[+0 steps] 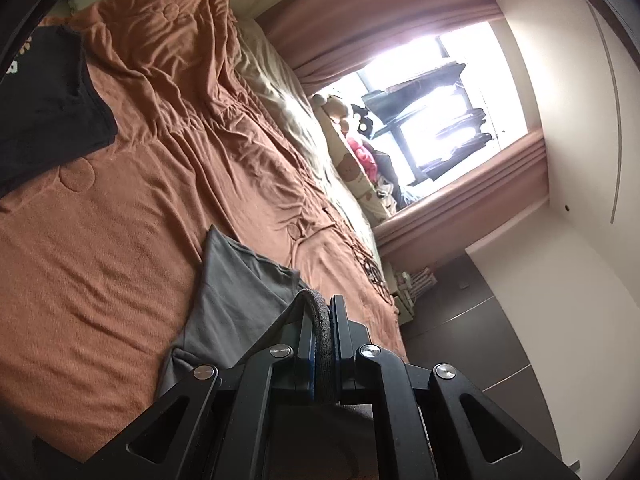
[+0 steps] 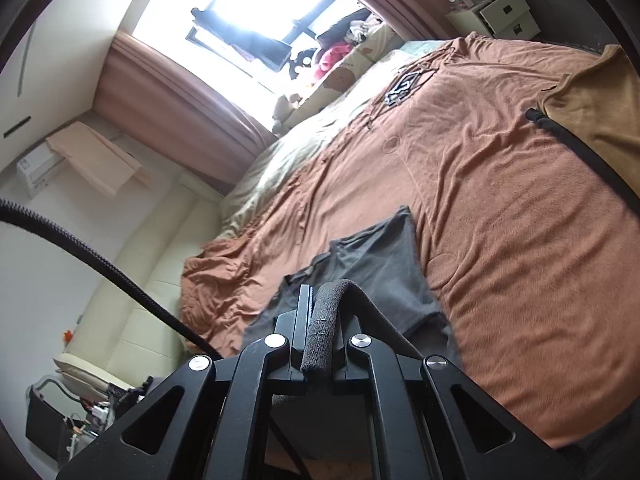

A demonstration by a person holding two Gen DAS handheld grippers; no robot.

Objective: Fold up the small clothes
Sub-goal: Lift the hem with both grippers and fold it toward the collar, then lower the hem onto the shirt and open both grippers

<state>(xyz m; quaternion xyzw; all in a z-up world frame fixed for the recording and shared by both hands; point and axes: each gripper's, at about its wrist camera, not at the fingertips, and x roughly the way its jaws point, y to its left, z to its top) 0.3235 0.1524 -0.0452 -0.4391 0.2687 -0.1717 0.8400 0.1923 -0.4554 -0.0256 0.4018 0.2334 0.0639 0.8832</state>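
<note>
- Left gripper (image 1: 325, 312): jaws closed tight on a ribbed hem of the grey garment (image 1: 240, 280); no gap shows between the fingers beyond the cloth itself.
- Right gripper (image 2: 316, 304): jaws likewise clamped on a rolled hem of the same garment (image 2: 384, 264); the cloth loops over the top of one finger.
- Garment: held up at two points, the rest trailing down onto the blanket (image 1: 120, 248) near the bed's near edge. Its free end lies flat and points toward the middle of the bed.
- Blanket: orange-brown, wrinkled, covers most of the bed; cream bedding (image 1: 276, 92) shows along the window-side edge.
- Black garment (image 1: 48, 108), folded, lies on the blanket toward the head end, well apart from the grey one.
- Tan cloth (image 2: 592, 104) lies at the far corner of the bed in the right wrist view, a black cable (image 2: 572, 140) running across its edge.
- A small black-and-white patterned item (image 2: 404, 84) lies on the blanket near the window-side edge; its kind cannot be told.
- Soft toys (image 1: 344, 112) sit along the window sill beside the bed, under pink curtains (image 1: 360, 12).
- White drawer unit (image 2: 496, 8) stands beyond the bed's foot.
</note>
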